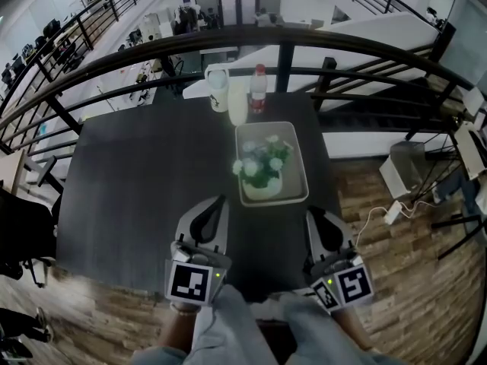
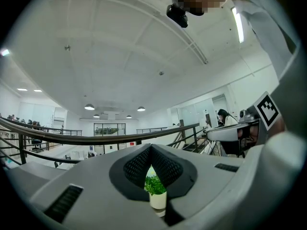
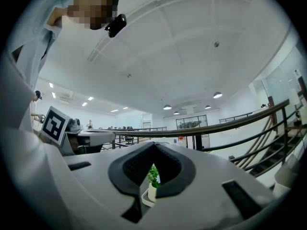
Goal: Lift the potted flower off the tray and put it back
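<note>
The white-potted green flower (image 1: 262, 175) sat in the white rectangular tray (image 1: 294, 158). The left gripper (image 1: 220, 201) and right gripper (image 1: 311, 214) had fingers pressed together, empty.

Wide bare stretch of table (image 1: 129, 188) left of tray (image 1: 289, 135), easy passage. Near side of tray open too. Bottles (image 1: 259, 90) crowd its far rim, railing (image 1: 285, 63) close behind.

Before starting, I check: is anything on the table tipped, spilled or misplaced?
Nothing stands out. The potted flower stands upright in the tray, the bottles behind it are upright, and no spill shows.
</note>
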Demonstrator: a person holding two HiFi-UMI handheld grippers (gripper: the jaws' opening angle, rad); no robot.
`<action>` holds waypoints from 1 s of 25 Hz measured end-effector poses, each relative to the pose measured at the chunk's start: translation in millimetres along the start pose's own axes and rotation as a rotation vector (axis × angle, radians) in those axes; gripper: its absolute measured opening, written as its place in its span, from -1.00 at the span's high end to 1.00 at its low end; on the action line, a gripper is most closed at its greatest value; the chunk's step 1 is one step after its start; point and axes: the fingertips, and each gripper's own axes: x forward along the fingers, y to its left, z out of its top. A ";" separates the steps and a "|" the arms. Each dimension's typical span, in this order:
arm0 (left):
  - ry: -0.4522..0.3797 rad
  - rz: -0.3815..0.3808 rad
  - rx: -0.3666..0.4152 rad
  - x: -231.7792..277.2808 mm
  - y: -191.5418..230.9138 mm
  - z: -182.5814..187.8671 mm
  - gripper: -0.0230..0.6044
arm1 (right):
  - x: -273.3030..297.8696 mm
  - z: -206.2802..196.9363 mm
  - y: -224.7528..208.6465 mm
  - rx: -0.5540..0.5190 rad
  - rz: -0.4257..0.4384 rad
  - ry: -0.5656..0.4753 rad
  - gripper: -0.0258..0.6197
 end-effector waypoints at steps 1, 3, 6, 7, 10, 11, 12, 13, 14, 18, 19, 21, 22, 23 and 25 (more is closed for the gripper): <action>0.002 -0.001 0.000 0.2 -0.2 -0.4 0.96 | 0.0 -0.1 -0.1 0.001 -0.001 0.000 0.92; 0.004 -0.003 -0.003 0.4 -0.7 -1.2 0.96 | 0.1 -0.3 0.1 0.001 -0.003 0.001 0.92; 0.004 -0.005 -0.004 -0.8 -1.5 -0.8 0.96 | -0.8 0.4 1.3 -0.001 -0.003 0.001 0.92; 0.005 -0.005 -0.004 -1.7 -1.6 -0.6 0.96 | -1.4 1.1 2.0 -0.001 -0.003 0.001 0.92; 0.005 -0.002 -0.006 -3.9 -0.1 -0.2 0.96 | -1.8 2.4 4.4 -0.006 0.001 -0.002 0.92; 0.003 -0.002 -0.006 -4.0 0.6 -0.2 0.96 | -1.5 2.1 5.0 -0.007 0.001 0.000 0.92; 0.001 -0.002 -0.006 -4.1 1.2 -0.3 0.96 | -1.1 1.4 5.5 -0.006 0.001 0.002 0.92; 0.000 -0.003 -0.005 -4.2 1.6 -0.4 0.96 | -0.9 0.5 6.0 -0.004 0.001 0.006 0.92; 0.001 -0.004 -0.005 -4.6 1.9 -0.6 0.96 | -0.9 -0.3 6.5 -0.003 0.000 0.010 0.92; 0.007 -0.004 -0.006 -4.9 1.6 0.1 0.96 | -1.4 -0.6 7.2 -0.007 0.002 0.021 0.92; 0.010 -0.004 -0.007 -4.4 1.4 -0.5 0.96 | -1.2 -1.1 6.9 -0.007 0.003 0.022 0.92; 0.010 -0.006 -0.006 -3.5 1.4 -1.9 0.96 | -0.5 -2.5 6.4 -0.007 0.004 0.022 0.92; 0.007 -0.006 -0.003 -3.3 1.5 -2.3 0.96 | -0.2 -3.1 6.5 -0.008 0.005 0.021 0.92; 0.004 -0.006 -0.002 -3.4 1.7 -2.5 0.96 | 0.1 -3.4 6.9 -0.009 0.006 0.020 0.92; 0.006 -0.006 -0.002 -3.8 2.0 -3.0 0.96 | 0.6 -3.1 7.6 -0.010 0.007 0.019 0.92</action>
